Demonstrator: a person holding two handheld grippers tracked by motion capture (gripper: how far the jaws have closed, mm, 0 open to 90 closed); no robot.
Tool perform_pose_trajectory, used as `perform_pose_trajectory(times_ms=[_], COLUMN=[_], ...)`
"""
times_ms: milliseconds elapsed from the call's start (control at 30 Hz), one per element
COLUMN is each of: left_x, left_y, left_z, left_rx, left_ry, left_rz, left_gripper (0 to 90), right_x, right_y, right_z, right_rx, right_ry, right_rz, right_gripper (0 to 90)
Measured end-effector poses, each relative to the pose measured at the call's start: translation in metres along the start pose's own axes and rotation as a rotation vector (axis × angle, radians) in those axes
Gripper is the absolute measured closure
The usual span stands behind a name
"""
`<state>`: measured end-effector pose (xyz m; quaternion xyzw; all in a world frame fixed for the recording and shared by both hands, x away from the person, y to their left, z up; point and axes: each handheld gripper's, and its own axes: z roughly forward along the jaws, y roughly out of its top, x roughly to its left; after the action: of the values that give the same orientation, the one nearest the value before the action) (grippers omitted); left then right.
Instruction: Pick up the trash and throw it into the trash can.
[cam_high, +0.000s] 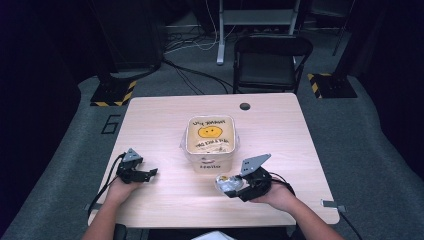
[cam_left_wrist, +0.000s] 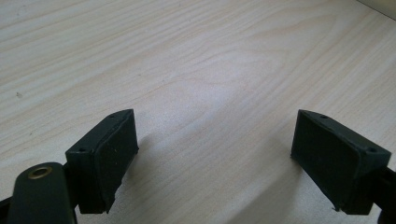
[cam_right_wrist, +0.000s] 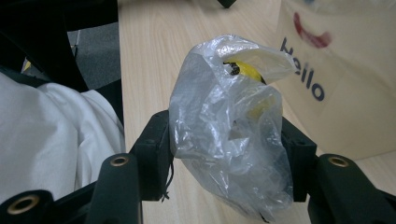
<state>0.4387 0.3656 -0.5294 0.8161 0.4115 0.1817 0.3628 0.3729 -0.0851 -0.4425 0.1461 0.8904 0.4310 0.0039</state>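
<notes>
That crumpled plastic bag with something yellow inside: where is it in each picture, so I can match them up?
High view: the bag sits low, right of centre, clamped in the right gripper, just in front of the tub.
Left gripper view: bare table between open jaws; no bag here.
Right gripper view: the bag is central, pinched between both jaws.
Shared landmark: the tub's "hello" wall.

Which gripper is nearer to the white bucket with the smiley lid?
Right. The right gripper, shut on a clear plastic bag, is just in front of the white bucket. The left gripper rests open, farther off to its left.
</notes>
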Motion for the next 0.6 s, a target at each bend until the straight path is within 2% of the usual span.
perform_pose_trajectory(times_ms=[467, 600], left_x=[0.0, 0.0], left_y=[0.0, 0.0], left_z=[0.0, 0.0], left_rx=[-0.001, -0.001], left_ry=[0.0, 0.0], left_rz=[0.0, -0.001], left_gripper=[14.2, 14.2], right_x=[-0.001, -0.002], right_y=[0.04, 0.05], right_z=[-0.032, -0.04], right_rx=[-0.04, -0.051], right_ry=[-0.028, -0.034], right_rz=[-0.016, -0.004], right_gripper=[46.5, 46.6])
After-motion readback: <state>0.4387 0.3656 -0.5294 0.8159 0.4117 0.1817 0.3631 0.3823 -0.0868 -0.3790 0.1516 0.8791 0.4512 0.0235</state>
